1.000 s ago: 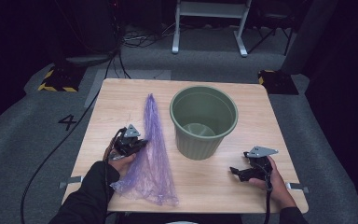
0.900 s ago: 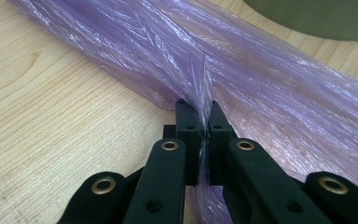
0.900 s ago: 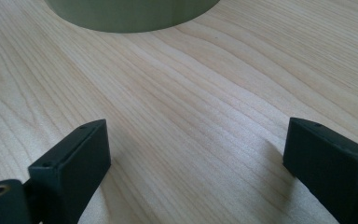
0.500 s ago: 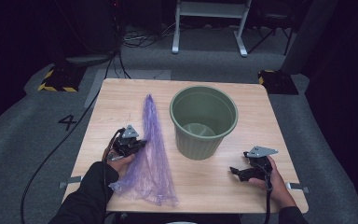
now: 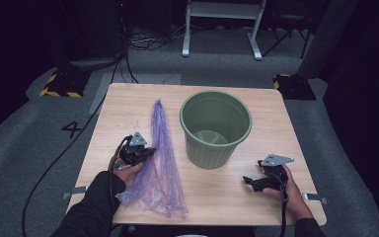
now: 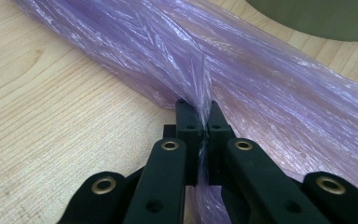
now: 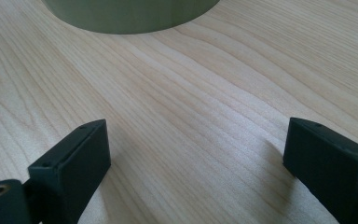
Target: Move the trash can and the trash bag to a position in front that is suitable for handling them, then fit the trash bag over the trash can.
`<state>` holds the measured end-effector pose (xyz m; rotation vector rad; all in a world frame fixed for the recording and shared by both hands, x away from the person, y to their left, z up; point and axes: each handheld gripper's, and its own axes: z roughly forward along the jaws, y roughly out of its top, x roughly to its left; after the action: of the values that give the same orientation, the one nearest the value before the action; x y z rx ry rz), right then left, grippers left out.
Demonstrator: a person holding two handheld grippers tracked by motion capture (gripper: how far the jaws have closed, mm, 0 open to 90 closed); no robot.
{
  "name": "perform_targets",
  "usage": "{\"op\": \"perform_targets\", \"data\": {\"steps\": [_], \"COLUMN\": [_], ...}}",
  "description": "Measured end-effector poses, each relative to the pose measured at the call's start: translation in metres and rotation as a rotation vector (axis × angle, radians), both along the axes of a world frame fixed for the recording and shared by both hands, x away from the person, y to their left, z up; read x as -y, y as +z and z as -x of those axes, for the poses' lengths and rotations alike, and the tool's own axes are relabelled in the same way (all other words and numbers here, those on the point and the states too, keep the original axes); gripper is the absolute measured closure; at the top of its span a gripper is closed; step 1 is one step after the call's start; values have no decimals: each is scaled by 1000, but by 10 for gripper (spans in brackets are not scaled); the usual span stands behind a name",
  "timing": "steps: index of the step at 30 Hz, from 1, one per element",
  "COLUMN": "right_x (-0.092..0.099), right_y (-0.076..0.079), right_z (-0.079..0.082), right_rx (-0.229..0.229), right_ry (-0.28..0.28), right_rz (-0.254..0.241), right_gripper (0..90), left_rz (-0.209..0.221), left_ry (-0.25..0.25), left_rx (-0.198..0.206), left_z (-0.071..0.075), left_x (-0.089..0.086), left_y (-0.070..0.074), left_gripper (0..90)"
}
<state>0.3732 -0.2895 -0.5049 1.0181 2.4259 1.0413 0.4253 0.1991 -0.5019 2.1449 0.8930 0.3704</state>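
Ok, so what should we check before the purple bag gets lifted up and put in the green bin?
1. Left hand-held gripper pinches the purple plastic bag: ok, its jaws are shut on a fold of the film.
2. Bag free to lift: ok, it lies loose on the wooden table, nothing on top of it.
3. Green bin upright with its mouth open: ok.
4. Bin ready for a liner: cannot tell, something pale shows at its bottom.
5. Right hand-held gripper free to help: ok, jaws wide apart over bare wood, holding nothing.
6. Bag's open end found: cannot tell, the film is bunched.
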Motion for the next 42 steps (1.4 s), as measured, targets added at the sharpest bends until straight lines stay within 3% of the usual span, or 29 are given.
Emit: {"op": "perform_targets", "data": {"steps": [12, 20, 22, 26, 42], "right_x": [0, 0, 0, 0, 0], "right_y": [0, 0, 0, 0, 0], "right_z": [-1, 0, 0, 1, 2], "right_rx": [0, 1, 1, 0, 2], "right_ry": [1, -3, -4, -9, -9], "right_rz": [1, 0, -1, -2, -4], "right_gripper": [71, 73, 76, 80, 86], "left_rz": [15, 35, 74, 97, 149], "left_ry": [6, 5, 8, 0, -31], "left_rx": [3, 62, 92, 130, 208], "left_z": [1, 4, 7, 12, 24], "left_x": [-1, -3, -3, -2, -3], "left_y": [1, 13, 23, 34, 60], "left_gripper": [884, 886, 885, 886, 886]}}
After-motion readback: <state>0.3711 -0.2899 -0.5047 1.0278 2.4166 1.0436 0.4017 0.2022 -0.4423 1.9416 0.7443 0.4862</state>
